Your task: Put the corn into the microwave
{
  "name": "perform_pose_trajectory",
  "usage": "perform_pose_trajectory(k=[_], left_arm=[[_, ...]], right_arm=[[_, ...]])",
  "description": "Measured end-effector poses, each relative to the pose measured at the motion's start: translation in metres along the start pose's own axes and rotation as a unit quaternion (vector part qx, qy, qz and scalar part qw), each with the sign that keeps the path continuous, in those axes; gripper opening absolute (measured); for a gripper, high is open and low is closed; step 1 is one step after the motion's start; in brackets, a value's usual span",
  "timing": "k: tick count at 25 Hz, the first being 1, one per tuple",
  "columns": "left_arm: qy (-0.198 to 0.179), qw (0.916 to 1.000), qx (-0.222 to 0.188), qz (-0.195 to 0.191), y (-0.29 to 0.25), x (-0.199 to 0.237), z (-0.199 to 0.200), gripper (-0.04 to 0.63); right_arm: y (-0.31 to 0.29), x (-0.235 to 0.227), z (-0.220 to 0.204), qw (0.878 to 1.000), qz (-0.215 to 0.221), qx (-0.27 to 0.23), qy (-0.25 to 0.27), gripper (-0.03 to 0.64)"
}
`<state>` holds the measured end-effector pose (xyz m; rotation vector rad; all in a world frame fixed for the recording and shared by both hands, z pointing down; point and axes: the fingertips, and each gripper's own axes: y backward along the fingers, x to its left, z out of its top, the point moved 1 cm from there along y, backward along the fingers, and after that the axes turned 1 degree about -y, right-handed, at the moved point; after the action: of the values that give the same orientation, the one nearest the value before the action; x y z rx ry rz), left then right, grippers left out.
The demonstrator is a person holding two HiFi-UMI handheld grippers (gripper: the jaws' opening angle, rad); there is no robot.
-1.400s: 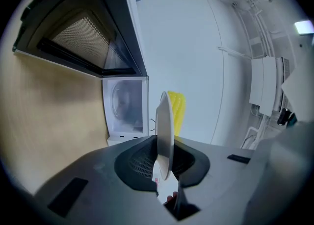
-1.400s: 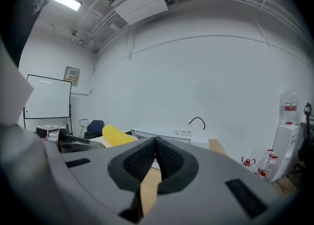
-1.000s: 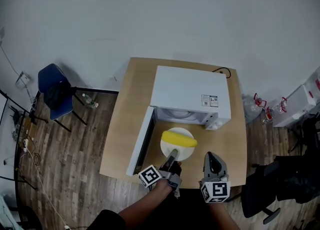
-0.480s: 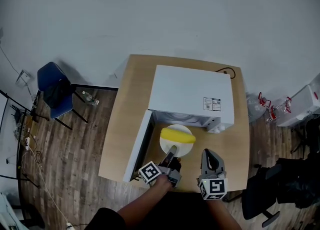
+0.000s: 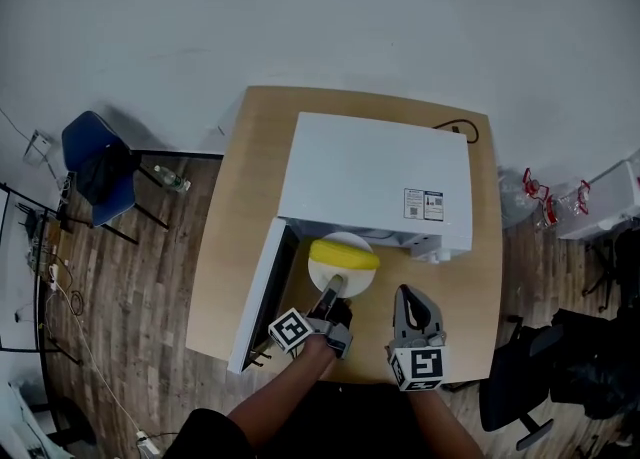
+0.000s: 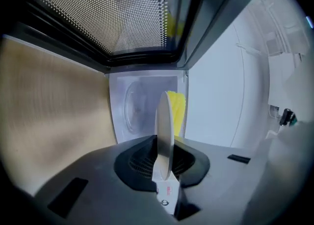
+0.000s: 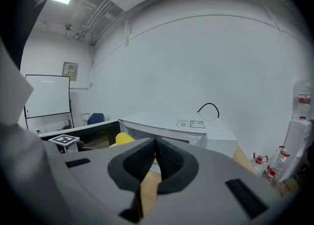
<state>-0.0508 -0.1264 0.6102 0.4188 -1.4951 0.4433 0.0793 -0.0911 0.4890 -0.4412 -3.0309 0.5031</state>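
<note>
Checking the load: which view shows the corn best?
The head view: the whole corn lies across the plate. The left gripper view shows a sliver behind the plate's edge; the right gripper view, one end.

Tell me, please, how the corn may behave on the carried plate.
The corn is round and loose on the plate, so it may roll if tilted. The left gripper pinches only the rim, so the plate could dip.

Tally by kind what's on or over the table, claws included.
microwave: 1
white plate: 1
corn: 1
claws: 2, the left claw and the right claw
Total: 5
</note>
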Motion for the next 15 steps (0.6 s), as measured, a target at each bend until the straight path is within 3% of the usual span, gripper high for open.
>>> perform_pose_trajectory(k=[15], left_arm=[[0.017, 0.9984, -0.036, 0.039, -0.031, 0.051, 0.016, 0.031]], right_arm=[[-0.045, -0.009, -0.036, 0.998, 0.043, 0.041, 0.001, 0.060]])
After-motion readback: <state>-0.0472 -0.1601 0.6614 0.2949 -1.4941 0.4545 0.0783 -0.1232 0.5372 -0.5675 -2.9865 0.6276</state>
